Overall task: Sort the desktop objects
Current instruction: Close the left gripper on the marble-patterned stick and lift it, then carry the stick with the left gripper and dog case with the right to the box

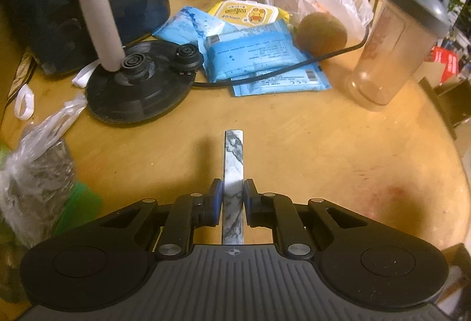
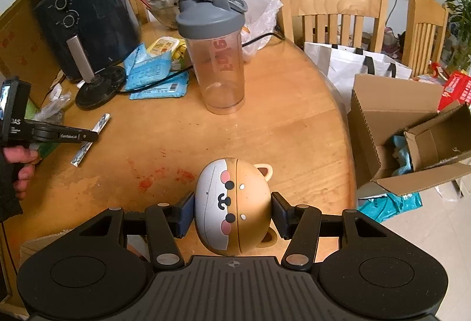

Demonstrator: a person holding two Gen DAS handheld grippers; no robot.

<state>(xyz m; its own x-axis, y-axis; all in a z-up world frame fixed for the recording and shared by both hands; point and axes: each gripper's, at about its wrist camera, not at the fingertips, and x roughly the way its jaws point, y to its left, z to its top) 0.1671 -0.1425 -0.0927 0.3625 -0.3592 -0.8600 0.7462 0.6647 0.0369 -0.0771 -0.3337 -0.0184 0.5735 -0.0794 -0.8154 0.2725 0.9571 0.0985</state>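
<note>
My left gripper (image 1: 232,200) is shut on a long thin silver sachet (image 1: 234,153) with a marbled print. The sachet points away from me and casts a shadow on the round wooden table (image 1: 323,150). From the right wrist view the same sachet (image 2: 101,122) slants through the left gripper (image 2: 89,137), which a hand (image 2: 20,162) holds. My right gripper (image 2: 232,213) is shut on a round brown-and-white bear-faced case (image 2: 235,203), with one blue pad on each side, near the table's front edge.
A clear shaker bottle (image 2: 217,56) with a grey lid stands mid-table. Behind it are blue wipe packs (image 1: 259,61), a yellow pack (image 1: 247,13), a kiwi (image 1: 322,34), a black kettle base (image 1: 138,88) with its cord, an air fryer (image 2: 88,17) and plastic bags. An open cardboard box (image 2: 412,129) sits right of the table.
</note>
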